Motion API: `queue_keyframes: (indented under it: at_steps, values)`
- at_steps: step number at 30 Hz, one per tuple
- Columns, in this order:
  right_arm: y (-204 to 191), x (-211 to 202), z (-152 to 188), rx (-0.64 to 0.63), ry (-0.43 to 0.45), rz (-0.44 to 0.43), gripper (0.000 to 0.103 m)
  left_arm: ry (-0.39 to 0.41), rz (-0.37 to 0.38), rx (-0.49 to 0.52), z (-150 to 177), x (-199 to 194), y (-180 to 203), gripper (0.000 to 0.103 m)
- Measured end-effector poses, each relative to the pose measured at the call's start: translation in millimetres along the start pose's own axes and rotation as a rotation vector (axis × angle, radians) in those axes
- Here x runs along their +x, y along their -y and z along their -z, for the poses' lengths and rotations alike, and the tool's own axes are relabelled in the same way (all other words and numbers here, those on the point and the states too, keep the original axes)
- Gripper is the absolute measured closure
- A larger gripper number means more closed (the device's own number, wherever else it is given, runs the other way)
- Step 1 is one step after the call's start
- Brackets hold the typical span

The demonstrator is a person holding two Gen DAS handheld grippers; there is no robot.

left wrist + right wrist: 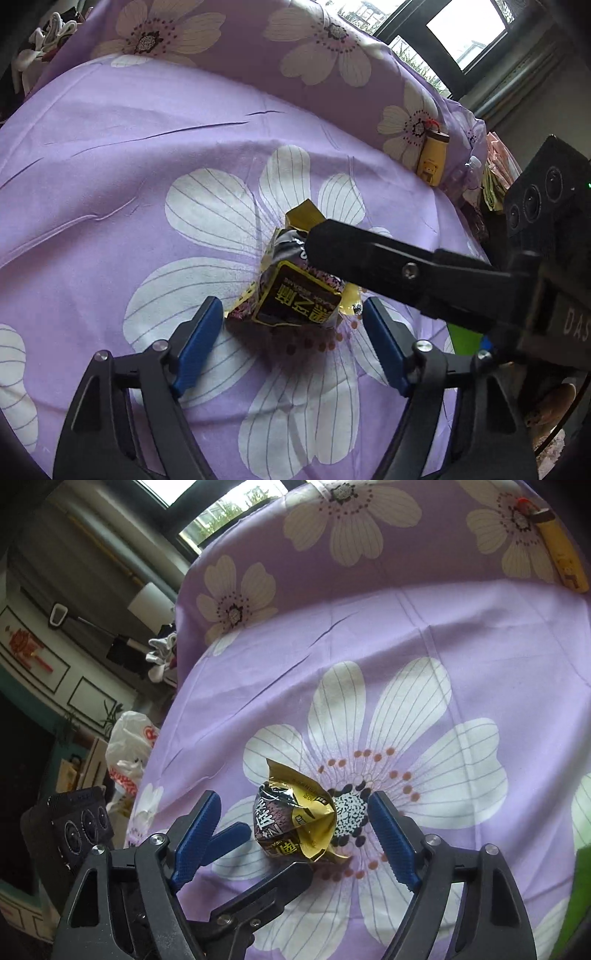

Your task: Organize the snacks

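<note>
Left gripper (pixel 293 315): jaws are standing apart, blue pads (pixel 199 347) flanking the snack packet (pixel 295 295). The near-left corner of the wrapper is sitting right at the left pad's tip; can't tell if it's touching. Right pad is clear of it. Not clamping anything.

Right gripper (pixel 295 808): jaws are also standing apart, packet (pixel 295 823) lying between the pads (pixel 391 834), gaps showing on both sides. In the left wrist view one black finger (pixel 332 240) of this gripper is reaching in from the right and overlapping the packet's far end; contact unclear.

Packet: crumpled gold-and-dark wrapper, lying on the purple floral sheet (pixel 110 155), on the big white flower print, just beside its dotted centre. Long axis is running roughly away from the left camera, a gold crimped end pointing to the far side, the printed dark panel facing the camera. From the right wrist view the gold flap is pointing up and left.

Further out: a yellow bottle (pixel 432 158) with a brown cap is lying against the flowered cushion (pixel 314 55) at the sheet's far edge, well apart from the packet. Window (pixel 465 33) behind.
</note>
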State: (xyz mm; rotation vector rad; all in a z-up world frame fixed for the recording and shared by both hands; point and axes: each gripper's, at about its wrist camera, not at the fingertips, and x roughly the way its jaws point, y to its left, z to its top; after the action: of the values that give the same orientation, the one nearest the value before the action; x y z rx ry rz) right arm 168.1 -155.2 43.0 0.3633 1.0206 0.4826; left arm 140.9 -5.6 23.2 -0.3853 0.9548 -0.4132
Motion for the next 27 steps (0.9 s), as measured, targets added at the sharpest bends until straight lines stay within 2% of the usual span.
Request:
queue_keyframes:
  at_steps: [1, 3, 7, 16, 27]
  values:
    - [1, 3, 1, 0.004, -0.007, -0.015, 0.029, 0.012, -0.015, 0.008, 0, -2, 0, 0.040]
    - [1, 11, 5, -0.002, -0.024, -0.033, 0.036, 0.009, -0.023, 0.018, 0, -2, 0, 0.042]
    - [-7, 16, 12, -0.031, -0.026, 0.011, 0.046, 0.012, -0.048, 0.059, 5, -5, 5, 0.047]
    - [-24, -17, 17, -0.064, 0.025, 0.009, 0.047, 0.062, -0.039, 0.109, 10, -36, 30, 0.047]
    - [-52, -80, 50, -0.094, 0.124, 0.004, 0.047, 0.119, -0.030, 0.206, 38, -92, 70, 0.047]
